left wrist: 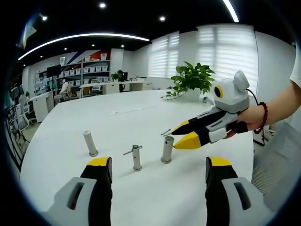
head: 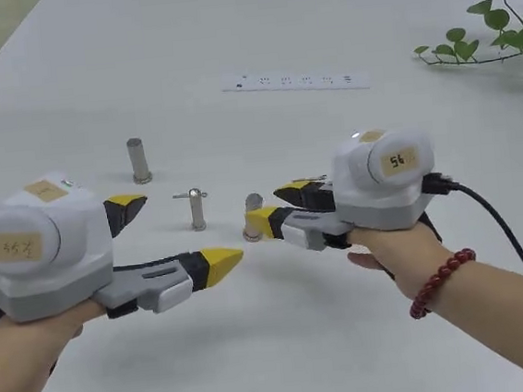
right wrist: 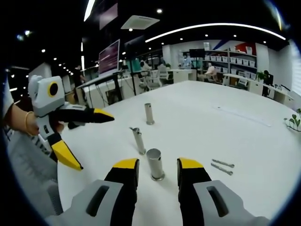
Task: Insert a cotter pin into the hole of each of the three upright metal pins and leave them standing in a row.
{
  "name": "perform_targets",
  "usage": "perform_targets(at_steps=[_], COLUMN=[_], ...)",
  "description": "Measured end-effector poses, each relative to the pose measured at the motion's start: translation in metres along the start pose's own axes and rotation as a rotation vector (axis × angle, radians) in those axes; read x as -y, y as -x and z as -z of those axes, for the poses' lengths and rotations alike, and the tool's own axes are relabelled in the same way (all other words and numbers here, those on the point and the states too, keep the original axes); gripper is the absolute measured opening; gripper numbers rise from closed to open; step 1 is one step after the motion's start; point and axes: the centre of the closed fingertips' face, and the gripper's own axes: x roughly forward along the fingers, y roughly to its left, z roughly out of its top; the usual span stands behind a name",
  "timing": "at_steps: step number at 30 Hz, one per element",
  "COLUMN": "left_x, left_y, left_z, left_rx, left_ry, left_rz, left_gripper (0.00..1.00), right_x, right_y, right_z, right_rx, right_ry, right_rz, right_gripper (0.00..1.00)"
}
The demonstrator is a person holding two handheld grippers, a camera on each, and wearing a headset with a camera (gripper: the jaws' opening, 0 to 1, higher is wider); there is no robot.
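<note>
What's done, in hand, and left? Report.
Done: the middle pin carries a cotter pin through it. In hand: the right gripper stands open at the nearest pin. Left: that pin and the far pin are bare; two loose cotter pins lie on the table.

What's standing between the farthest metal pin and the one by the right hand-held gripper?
The middle pin, upright, with a cotter pin through its top. The head view shows it in the row between the far pin and the near pin.

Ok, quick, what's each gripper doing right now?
Left gripper: open, empty.
Right gripper: open, jaws either side of the nearest metal pin, not clamped on it.
</note>
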Motion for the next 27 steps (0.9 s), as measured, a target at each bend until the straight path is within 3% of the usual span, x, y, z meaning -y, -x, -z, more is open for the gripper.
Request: perform_targets(at_steps=[8, 14, 27], left_x=[-0.001, -0.001, 0.002], left_y=[0.001, 0.001, -0.003], left_z=[0.0, -0.001, 0.001], left_rx=[0.0, 0.0, -0.017], left_ry=[-0.002, -0.005, -0.034], left_rz=[-0.003, -0.003, 0.014], left_gripper=[0.84, 0.86, 0.89], right_x=[0.015, 0.029, 0.075], right_y=[0.009, 0.012, 0.006], right_z=[-0.002, 0.004, 0.016], right_rx=[-0.043, -0.11, -0.239], right_ry=[0.032, 0.041, 0.077], right_rz=[-0.007, -0.031, -0.005], right_gripper=[0.36, 0.35, 0.32])
